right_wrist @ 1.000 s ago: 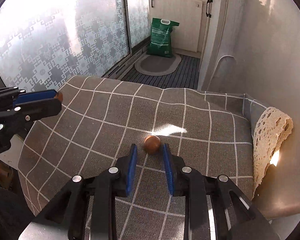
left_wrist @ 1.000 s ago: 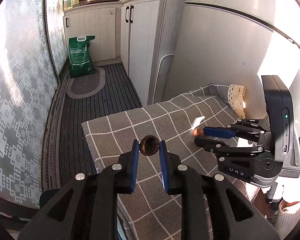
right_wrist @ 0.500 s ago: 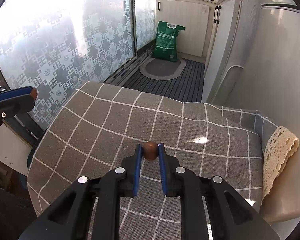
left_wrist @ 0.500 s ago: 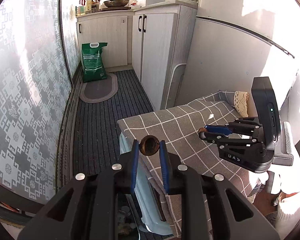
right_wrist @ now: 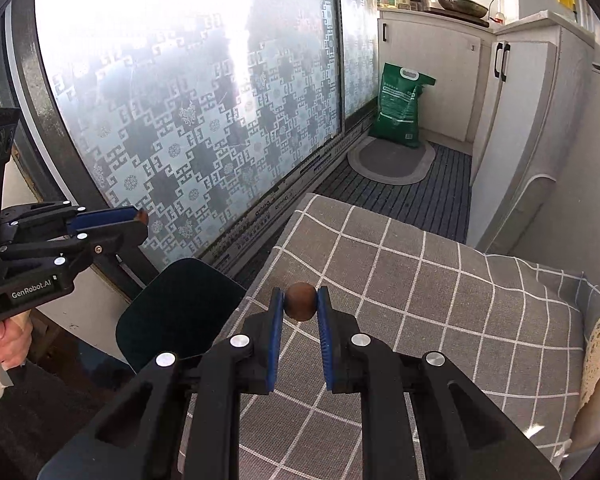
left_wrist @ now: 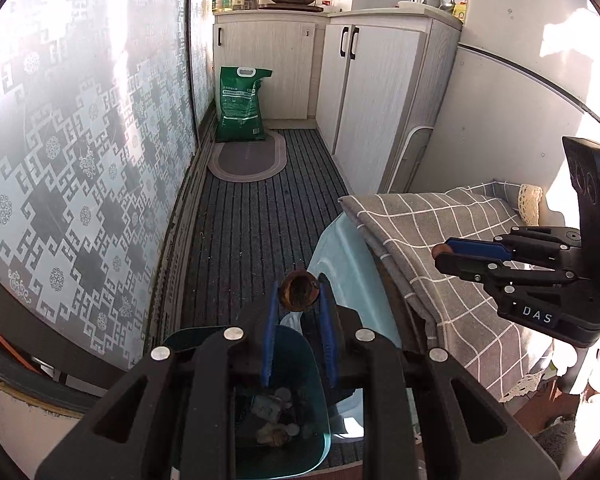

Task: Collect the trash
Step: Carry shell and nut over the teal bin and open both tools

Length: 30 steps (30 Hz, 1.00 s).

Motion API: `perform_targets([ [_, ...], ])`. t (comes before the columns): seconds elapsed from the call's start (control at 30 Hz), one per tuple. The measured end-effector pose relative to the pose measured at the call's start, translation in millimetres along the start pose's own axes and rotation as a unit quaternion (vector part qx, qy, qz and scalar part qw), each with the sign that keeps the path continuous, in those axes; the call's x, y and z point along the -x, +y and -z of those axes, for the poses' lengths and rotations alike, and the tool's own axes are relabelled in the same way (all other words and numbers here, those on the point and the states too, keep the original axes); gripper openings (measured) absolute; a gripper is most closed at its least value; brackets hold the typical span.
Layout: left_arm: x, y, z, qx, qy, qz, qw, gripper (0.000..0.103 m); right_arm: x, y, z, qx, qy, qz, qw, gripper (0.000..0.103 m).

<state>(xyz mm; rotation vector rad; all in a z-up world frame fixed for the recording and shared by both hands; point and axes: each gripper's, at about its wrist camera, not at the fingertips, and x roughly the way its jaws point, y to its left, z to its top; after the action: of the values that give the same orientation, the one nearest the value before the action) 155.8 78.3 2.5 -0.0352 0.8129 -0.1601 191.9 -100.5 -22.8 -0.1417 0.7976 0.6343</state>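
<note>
Left gripper (left_wrist: pixel 299 294) points toward 12 o'clock, jaws clamped on a hollow shell (left_wrist: pixel 299 291); right gripper (right_wrist: pixel 300 302) likewise pinches a round nut (right_wrist: pixel 300 301).

Trash bin (left_wrist: pixel 300 412) on the floor (left_wrist: pixel 252 224) left of the checked cloth (left_wrist: pixel 440 232), below the left gripper (left_wrist: pixel 299 300)

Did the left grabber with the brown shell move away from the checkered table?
Yes. The left gripper, holding the brown shell, has swung off the checkered cloth and now hangs above the bin beside it.
</note>
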Motion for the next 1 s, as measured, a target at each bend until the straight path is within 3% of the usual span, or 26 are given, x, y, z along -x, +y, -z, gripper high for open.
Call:
perform_targets([
  [0.27, -13, 38, 35, 0.031, 0.034, -0.016, 0.9988, 0.022, -18, 42, -9, 0.022, 0.005, -0.039, 0.999, 0.017],
  [0.57, -43, 50, 75, 0.015, 0.085, -0.032, 0.9957, 0.022, -40, 89, -14, 0.058, 0.022, -0.061, 0.996, 0.017],
  [1.0, -68, 78, 97, 0.037, 0.129, -0.035, 0.9903, 0.022, -62, 111, -19, 0.068, 0.039, -0.074, 0.994, 0.017],
])
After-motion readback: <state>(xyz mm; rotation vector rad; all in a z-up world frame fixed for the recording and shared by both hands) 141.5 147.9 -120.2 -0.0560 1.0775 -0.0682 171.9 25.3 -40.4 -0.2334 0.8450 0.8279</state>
